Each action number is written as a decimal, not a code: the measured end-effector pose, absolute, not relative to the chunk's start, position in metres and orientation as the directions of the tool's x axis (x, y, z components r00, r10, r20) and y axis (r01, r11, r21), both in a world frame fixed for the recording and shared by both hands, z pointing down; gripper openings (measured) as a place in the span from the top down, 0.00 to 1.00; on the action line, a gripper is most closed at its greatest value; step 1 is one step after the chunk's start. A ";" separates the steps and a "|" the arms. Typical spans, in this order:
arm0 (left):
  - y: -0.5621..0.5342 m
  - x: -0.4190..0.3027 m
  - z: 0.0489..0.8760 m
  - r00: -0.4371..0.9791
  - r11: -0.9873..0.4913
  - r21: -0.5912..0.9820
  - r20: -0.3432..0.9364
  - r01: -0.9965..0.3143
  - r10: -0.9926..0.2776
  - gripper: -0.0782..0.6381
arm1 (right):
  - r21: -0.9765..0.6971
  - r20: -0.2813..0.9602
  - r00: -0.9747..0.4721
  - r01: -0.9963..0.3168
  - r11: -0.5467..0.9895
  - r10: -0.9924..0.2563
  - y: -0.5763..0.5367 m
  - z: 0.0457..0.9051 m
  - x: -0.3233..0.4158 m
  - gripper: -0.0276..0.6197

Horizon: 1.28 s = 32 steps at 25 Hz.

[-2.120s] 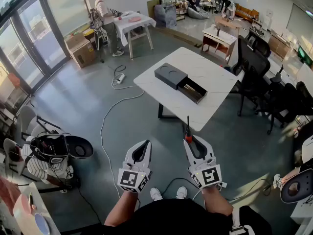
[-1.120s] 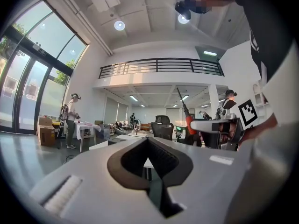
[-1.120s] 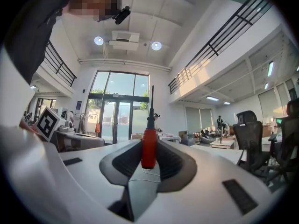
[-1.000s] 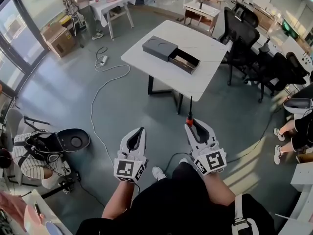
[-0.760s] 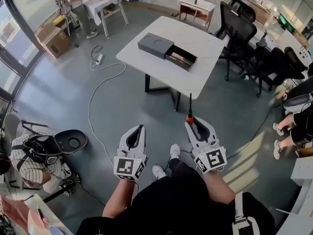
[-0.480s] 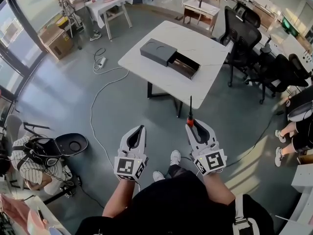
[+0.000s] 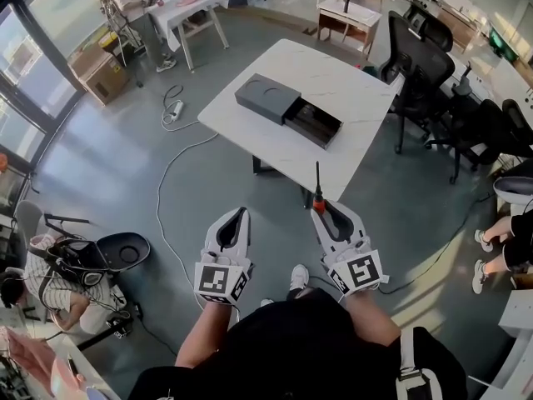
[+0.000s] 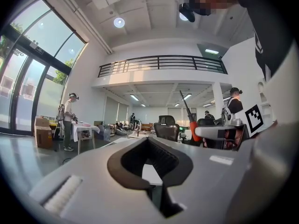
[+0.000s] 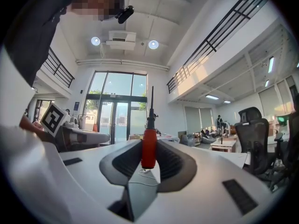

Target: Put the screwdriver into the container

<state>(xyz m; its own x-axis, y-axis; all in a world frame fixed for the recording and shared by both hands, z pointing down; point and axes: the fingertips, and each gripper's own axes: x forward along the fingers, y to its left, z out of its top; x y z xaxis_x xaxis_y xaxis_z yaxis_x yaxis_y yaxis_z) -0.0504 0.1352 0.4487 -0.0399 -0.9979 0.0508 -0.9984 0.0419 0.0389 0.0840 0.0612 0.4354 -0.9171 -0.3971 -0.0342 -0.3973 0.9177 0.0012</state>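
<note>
Stepped nearer to desk (image 7: pixel 350 77) than moment ago, bringing container (image 7: pixel 287 111) on it closer, yet well apart from grippers. Holding screwdriver (image 7: pixel 317 198) by red handle in clenched right gripper (image 7: pixel 321 213), shaft forward. Keeping left gripper (image 7: pixel 240 215) closed, empty. Must approach more before inserting.

Cannot tell what lies in the open drawer of the container (image 7: pixel 268 98), mid-table (image 7: pixel 350 77) (too dark, too small). Loses the screwdriver (image 7: pixel 317 197) handle's lower end between the right gripper (image 7: pixel 323 213) jaws. Cuts off a seated person (image 7: pixel 37 277) at the left edge.
</note>
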 end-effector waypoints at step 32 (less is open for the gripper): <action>0.037 -0.130 0.450 0.093 -0.094 -0.004 0.069 -0.996 -0.993 0.88 | 0.086 -0.045 -0.882 -0.471 0.878 -0.469 -0.033 0.426 -0.015 0.80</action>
<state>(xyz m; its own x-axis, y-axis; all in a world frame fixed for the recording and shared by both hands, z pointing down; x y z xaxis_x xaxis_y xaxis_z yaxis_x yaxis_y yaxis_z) -0.1296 0.0375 0.4503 0.0933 -0.9932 0.0691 -0.9956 -0.0938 -0.0040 -0.0147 -0.0332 0.4259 -0.8819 -0.4692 -0.0451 -0.4714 0.8777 0.0860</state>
